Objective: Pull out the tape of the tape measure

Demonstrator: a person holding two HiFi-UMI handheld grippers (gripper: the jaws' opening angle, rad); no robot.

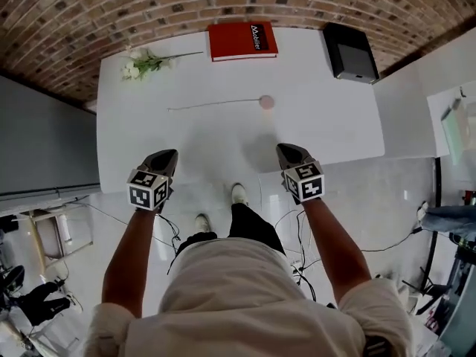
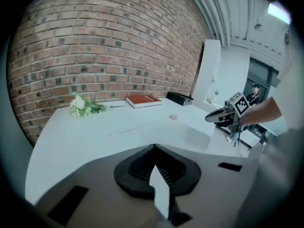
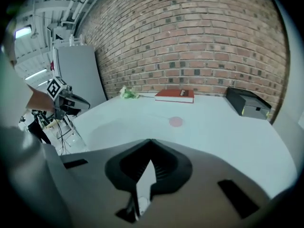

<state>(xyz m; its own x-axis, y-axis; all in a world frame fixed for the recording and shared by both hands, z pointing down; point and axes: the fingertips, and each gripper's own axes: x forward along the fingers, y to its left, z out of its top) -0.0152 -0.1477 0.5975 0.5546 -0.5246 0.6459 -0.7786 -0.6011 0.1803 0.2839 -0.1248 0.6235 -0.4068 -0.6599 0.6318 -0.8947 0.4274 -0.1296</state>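
By the white table (image 1: 223,73), left claw (image 1: 165,158) and right claw (image 1: 288,153) point forward, closed and empty.

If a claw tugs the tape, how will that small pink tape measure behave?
The pink tape measure looks small, so probably light; it may slide on the smooth white table instead of staying put. Its tape lies thin and slightly curved, so likely floppy.

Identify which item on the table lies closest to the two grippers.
The tape measure: its pink round case and drawn-out tape lie in the middle, while the flowers, red book and black box all sit along the far edge.
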